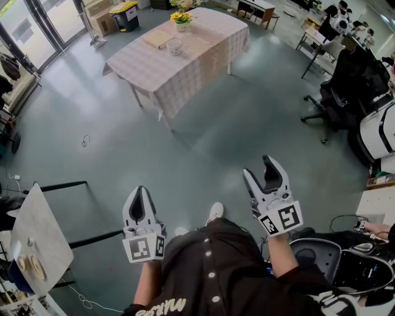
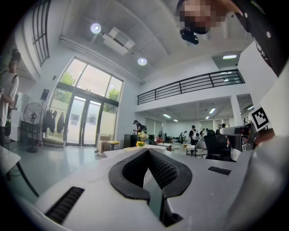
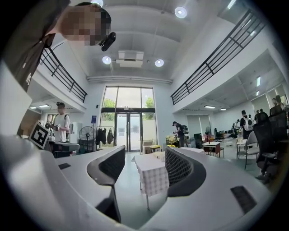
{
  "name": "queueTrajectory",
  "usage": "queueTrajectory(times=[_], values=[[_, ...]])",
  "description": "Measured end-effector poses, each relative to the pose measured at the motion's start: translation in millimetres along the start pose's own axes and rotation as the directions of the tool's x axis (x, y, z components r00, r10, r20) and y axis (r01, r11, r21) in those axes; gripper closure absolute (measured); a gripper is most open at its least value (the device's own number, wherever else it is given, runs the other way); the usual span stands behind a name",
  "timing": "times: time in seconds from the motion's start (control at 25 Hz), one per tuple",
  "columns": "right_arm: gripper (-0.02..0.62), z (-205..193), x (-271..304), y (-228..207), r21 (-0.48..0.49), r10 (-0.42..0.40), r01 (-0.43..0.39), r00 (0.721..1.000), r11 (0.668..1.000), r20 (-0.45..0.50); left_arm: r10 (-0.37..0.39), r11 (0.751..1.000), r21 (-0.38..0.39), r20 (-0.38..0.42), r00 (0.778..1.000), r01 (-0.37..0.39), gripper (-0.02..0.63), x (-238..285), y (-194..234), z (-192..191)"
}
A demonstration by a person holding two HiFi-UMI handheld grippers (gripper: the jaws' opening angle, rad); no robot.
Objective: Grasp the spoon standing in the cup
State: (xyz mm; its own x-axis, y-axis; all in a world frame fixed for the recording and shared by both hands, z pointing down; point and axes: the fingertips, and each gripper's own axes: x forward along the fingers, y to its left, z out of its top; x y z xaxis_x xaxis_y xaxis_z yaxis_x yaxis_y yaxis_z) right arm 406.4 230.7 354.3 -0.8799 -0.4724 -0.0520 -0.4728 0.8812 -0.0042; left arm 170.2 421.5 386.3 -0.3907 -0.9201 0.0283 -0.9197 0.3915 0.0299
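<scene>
A wide stretch of bare grey floor [image 1: 203, 136] lies between the person and a table [image 1: 197, 58] draped in checked cloth, well ahead. On the table stands a white cup [image 1: 174, 47] (the spoon in it is too small to make out) near yellow flowers [image 1: 182, 16]. Left gripper [image 1: 141, 189]: jaws closed together, empty. Right gripper [image 1: 257, 166]: ridged black pads apart, nothing between. Black office chairs [image 1: 336, 102] crowd the right edge.
</scene>
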Motion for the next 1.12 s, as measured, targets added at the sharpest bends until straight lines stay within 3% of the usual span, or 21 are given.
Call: queueTrajectory(times=[0.6,1.12], values=[[0.276,-5.3,3.2,-48.1,-0.01,0.036,-0.036,0.999,0.999,0.02,0.036,0.999,0.007,-0.007,0.999,-0.036,0.589,30.1,-36.5,-4.0],[0.275,-13.5,13.4,-85.0,-0.012,0.093,-0.093,0.996,0.996,0.001,0.078,0.997,0.003,-0.006,0.997,-0.078,0.589,53.9,-66.9,-9.3]])
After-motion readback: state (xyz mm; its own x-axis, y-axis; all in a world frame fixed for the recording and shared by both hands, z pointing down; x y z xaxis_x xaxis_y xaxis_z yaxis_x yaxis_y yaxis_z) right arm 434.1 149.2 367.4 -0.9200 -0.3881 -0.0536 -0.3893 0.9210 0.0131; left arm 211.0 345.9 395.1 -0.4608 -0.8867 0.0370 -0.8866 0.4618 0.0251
